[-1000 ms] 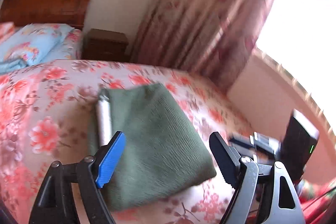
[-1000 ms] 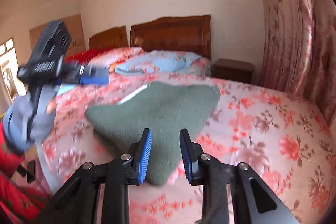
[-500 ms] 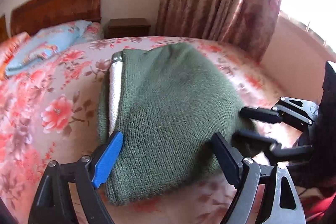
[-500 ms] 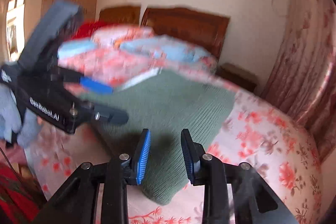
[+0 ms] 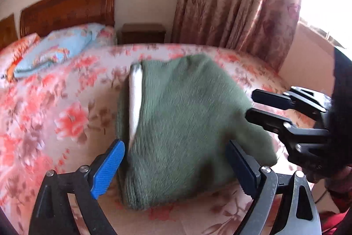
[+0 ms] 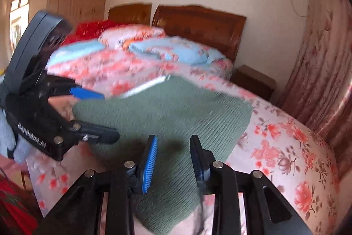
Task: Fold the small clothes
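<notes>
A folded green knit garment (image 5: 182,129) with a white strip (image 5: 134,102) along its left edge lies on the flowered bedspread (image 5: 55,113). My left gripper (image 5: 176,169) is open, its jaws standing wide apart over the garment's near edge. My right gripper (image 6: 173,160) is open with a narrower gap, low over the garment's near corner (image 6: 171,180). In the left wrist view the right gripper (image 5: 259,107) reaches in at the garment's right corner. In the right wrist view the left gripper (image 6: 96,116) comes in from the left.
Blue and flowered pillows (image 5: 55,50) lie at the wooden headboard (image 5: 70,8). A dark nightstand (image 5: 143,33) stands beside the bed. Flowered curtains (image 5: 237,3) hang at the right by a bright window. The bed's near edge lies just below both grippers.
Both grippers have moved closer to the garment's near edge. The right gripper has come up to the garment's right corner. Both stay open.
</notes>
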